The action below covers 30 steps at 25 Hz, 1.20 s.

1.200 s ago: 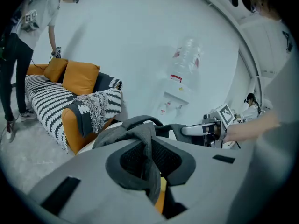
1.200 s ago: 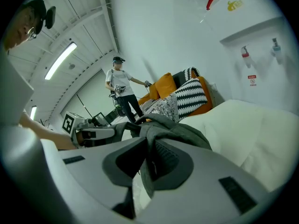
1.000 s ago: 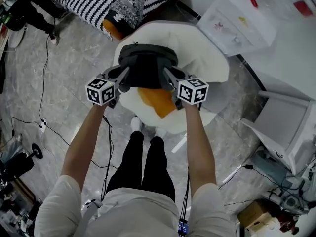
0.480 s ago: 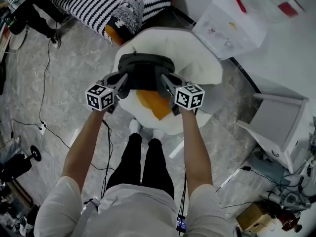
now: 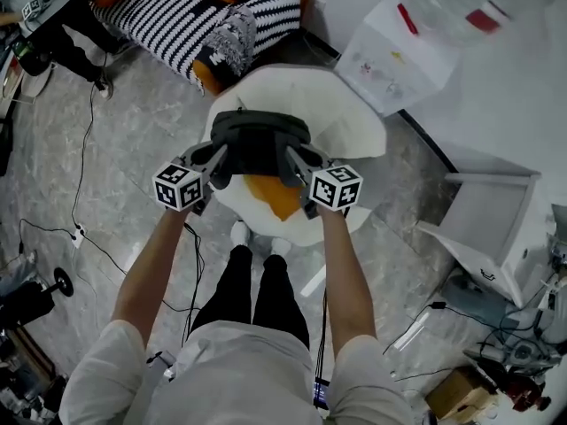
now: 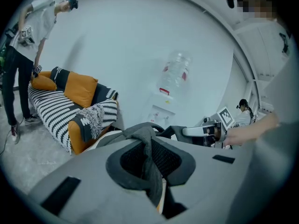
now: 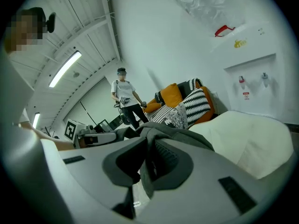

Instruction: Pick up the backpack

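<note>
Left tool (image 6: 152,167) is clamped down on a dark grey strap, and the fabric is bunched right between its jaws. The right tool (image 7: 142,171) is the same deal, closed tight on the other strap. Both straps belong to the backpack (image 5: 260,134), which hangs between the two tools out in front of the person holding them. It's dark grey with an orange patch showing just under it. It sits directly over a big white padded seat (image 5: 354,118). I can't tell from up top whether the bottom touches the cushion or not.

The floor (image 5: 133,131) is grey marbled stone with thin black cables (image 5: 81,122) snaking over it on the left side. Behind the seat there's a black-and-white striped sofa (image 5: 190,20) with an orange cushion (image 6: 80,88) on it. To the right of the sofa, against the white wall, is a white water dispenser (image 5: 390,56) with a clear bottle (image 6: 175,73) on top. Another person (image 6: 28,45) in a light shirt and dark trousers is standing by the far end of the sofa. There's a cardboard box (image 5: 456,386) down in the bottom right corner among more cables and clutter. A long strip light (image 7: 64,69) runs along the ribbed ceiling.
</note>
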{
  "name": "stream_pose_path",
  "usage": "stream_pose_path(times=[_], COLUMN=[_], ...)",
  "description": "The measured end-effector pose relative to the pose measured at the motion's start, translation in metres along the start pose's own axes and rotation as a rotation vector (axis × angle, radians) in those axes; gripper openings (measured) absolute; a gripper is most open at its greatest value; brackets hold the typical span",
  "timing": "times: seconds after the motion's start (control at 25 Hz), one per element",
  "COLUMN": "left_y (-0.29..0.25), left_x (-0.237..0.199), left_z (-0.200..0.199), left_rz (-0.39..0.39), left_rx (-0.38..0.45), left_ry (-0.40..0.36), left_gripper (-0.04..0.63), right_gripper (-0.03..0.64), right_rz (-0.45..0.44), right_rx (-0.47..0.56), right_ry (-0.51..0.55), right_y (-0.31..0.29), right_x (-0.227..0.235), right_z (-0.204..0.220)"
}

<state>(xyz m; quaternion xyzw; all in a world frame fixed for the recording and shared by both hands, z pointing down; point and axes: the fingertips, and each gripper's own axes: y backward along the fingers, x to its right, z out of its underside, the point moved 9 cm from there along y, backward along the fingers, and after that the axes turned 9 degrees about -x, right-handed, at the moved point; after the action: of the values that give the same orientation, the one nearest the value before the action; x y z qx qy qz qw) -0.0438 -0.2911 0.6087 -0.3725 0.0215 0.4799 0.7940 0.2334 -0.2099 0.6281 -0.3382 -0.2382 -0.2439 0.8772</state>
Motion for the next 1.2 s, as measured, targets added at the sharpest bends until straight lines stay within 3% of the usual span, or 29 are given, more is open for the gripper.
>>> stream_pose_path(times=[1.2], left_y=[0.112], left_x=[0.097], left_z=[-0.077], left_rz=[0.029], left_rx=[0.173], left_ry=[-0.108], left_gripper=[0.032], right_gripper=[0.041], right_rz=[-0.007], right_rx=[0.142], right_ry=[0.096], right_y=[0.113], right_x=[-0.123], right_z=[-0.065])
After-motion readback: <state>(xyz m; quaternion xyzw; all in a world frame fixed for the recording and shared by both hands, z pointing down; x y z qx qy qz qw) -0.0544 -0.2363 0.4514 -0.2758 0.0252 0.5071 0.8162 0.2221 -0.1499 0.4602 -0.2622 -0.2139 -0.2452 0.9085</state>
